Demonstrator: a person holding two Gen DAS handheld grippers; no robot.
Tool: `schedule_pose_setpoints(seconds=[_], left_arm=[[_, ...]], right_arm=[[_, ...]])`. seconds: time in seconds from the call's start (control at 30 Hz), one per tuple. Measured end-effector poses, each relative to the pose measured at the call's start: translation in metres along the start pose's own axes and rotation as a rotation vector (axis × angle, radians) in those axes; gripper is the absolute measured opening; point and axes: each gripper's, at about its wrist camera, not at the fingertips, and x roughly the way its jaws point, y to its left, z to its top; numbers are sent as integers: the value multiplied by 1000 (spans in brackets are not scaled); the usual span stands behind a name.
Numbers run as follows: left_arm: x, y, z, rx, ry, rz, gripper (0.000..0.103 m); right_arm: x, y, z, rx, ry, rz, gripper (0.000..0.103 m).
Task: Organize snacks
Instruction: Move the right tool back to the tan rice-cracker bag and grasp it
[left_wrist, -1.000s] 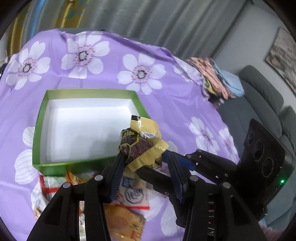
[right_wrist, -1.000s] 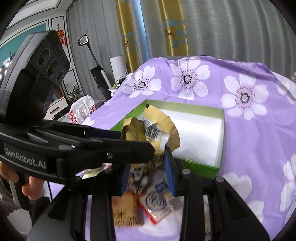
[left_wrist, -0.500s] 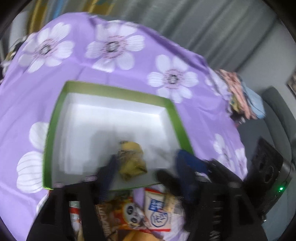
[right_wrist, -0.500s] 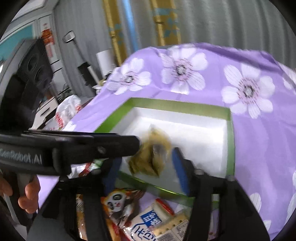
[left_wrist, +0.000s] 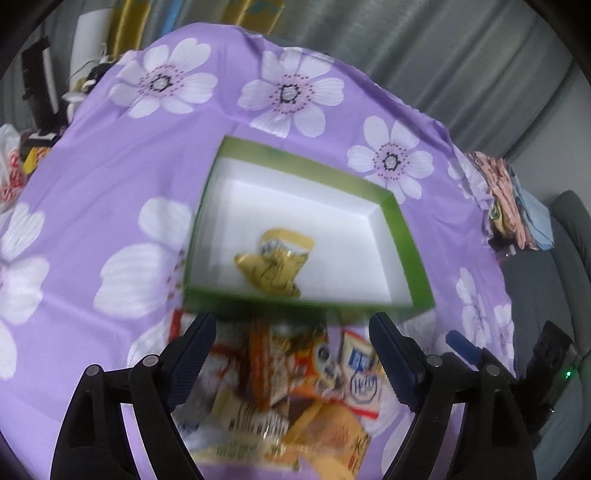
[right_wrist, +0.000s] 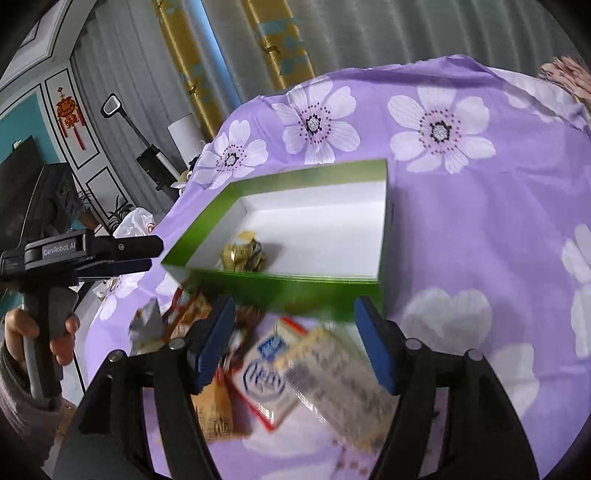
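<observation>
A green box with a white inside (left_wrist: 402, 236) (right_wrist: 280, 286) stands on the purple flowered cloth. A crumpled yellow snack packet (left_wrist: 275, 264) (right_wrist: 245, 254) lies inside it near the front wall. My left gripper (left_wrist: 291, 354) is open and empty, above a pile of snack packets (left_wrist: 295, 398) in front of the box. My right gripper (right_wrist: 295, 339) is open and empty above the same pile (right_wrist: 280, 373). The left gripper also shows at the left edge of the right wrist view (right_wrist: 122, 254).
The purple flowered cloth (left_wrist: 110, 155) covers the whole table. A grey sofa (left_wrist: 569, 229) and folded clothes (left_wrist: 509, 199) lie to the right. A plastic bag (right_wrist: 135, 221) and a standing appliance (right_wrist: 155, 162) are beyond the table's left edge.
Both grippers held the yellow packet together, then opened; it dropped into the green box. Both grippers have since pulled back toward the snack pile.
</observation>
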Motion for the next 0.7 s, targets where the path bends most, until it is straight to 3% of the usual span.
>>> schedule_pose_setpoints(seconds=[0.2,0.7], left_arm=[[-16,4,-29,-9,13,35,85],[-29,-12,-78,5,54,34,85]], right_arm=[[-12,10,-30,-19,57,19,68],[-3,38,-72,-130,178,91,68]])
